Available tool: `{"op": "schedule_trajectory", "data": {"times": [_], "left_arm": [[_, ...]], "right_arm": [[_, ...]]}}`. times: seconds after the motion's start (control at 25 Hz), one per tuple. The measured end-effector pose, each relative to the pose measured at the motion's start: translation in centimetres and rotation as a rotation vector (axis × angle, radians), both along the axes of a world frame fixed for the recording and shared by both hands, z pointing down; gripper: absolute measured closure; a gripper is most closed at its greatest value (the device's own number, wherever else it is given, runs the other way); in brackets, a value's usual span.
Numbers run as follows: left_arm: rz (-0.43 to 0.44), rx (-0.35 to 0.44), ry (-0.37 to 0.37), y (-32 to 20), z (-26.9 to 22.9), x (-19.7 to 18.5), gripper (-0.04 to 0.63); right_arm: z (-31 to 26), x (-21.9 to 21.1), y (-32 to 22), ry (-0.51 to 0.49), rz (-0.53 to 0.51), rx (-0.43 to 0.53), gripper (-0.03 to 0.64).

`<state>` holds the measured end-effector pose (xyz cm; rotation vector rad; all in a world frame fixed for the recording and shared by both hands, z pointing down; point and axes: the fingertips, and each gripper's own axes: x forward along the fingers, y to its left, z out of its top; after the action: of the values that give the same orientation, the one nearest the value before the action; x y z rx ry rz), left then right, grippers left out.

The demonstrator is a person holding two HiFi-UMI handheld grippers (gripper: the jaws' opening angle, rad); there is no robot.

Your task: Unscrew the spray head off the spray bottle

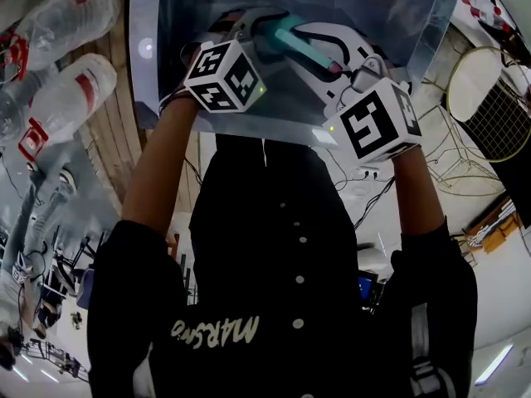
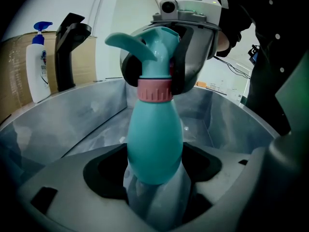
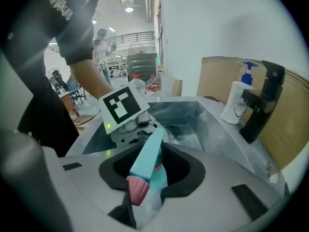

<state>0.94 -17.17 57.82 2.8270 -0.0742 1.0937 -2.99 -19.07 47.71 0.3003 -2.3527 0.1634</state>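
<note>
While your L tongs point(image 2: 154, 202) clamp the fat lower end of the teal bottle point(image 2: 154, 144), jaws set wide round it, your R tongs point(image 3: 140, 202) are closed on the spray head point(image 3: 147, 156) from the opposite side, w/ its pink nozzle tip point(image 3: 137, 190) nearest that camera. Both tongs face each other, bottle spanning the gap btwn them, held up over the metal sink point(image 2: 67, 124) and not touching its floor as far as the views show. Spray head is on the bottle, pink collar point(image 2: 154, 90) sitting at the neck. Head view shows the same: bottle btwn your two marker cubes, above the sink. On the counter behind the sink, a white pump bottle point(image 3: 236, 103) stands just beside a black tap point(image 3: 260, 100), cardboard box point(image 3: 289, 115) behind them.
</note>
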Motion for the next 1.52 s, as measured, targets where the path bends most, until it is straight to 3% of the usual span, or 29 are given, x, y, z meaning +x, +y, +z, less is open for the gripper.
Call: {"op": "schedule_trajectory", "data": {"times": [0.08,0.28,0.4,0.52,0.68,0.76,0.88,1.0,1.24,1.4,1.52], "left_arm": [[0.018,0.012,-0.002,0.1,0.0,0.0,0.233],[0.107,0.035,0.007,1.1,0.0,0.8,0.233],[0.101,0.014,0.013,1.1,0.1,1.0,0.233],[0.098,0.012,0.011,1.0,0.0,1.0,0.233],[0.091,-0.001,0.022,1.1,-0.2,1.3,0.233],[0.084,-0.002,0.023,1.3,-0.3,1.4,0.232],[0.075,-0.002,0.016,1.4,-0.4,1.5,0.233],[0.063,-0.003,0.014,1.3,-0.5,1.7,0.233],[0.032,-0.003,0.007,1.2,-0.3,1.7,0.233],[0.007,-0.002,0.008,1.0,-0.4,1.5,0.232],[0.005,0.002,0.005,1.1,-0.4,1.7,0.232]], "right_arm": [[-0.1,0.0,0.5,-0.011,-0.095,0.014,0.478],[-0.1,0.8,2.9,-0.016,-0.537,0.084,0.476],[-0.1,0.6,2.5,-0.018,-0.589,0.063,0.476],[-0.2,0.8,2.4,-0.029,-0.553,0.047,0.472],[-1.1,1.5,2.0,-0.046,-0.44,0.066,0.449],[-2.1,2.6,1.6,-0.058,-0.345,0.06,0.392],[-3.9,5.9,1.0,-0.036,-0.139,0.068,0.35],[-5.7,8.4,1.6,-0.002,0.116,0.098,0.354],[-5.8,5.5,4.5,-0.123,0.512,0.036,0.376],[-4.4,3.3,3.6,-0.181,0.679,-0.053,0.402],[-3.2,3.2,3.0,-0.167,0.747,-0.077,0.405]]}}
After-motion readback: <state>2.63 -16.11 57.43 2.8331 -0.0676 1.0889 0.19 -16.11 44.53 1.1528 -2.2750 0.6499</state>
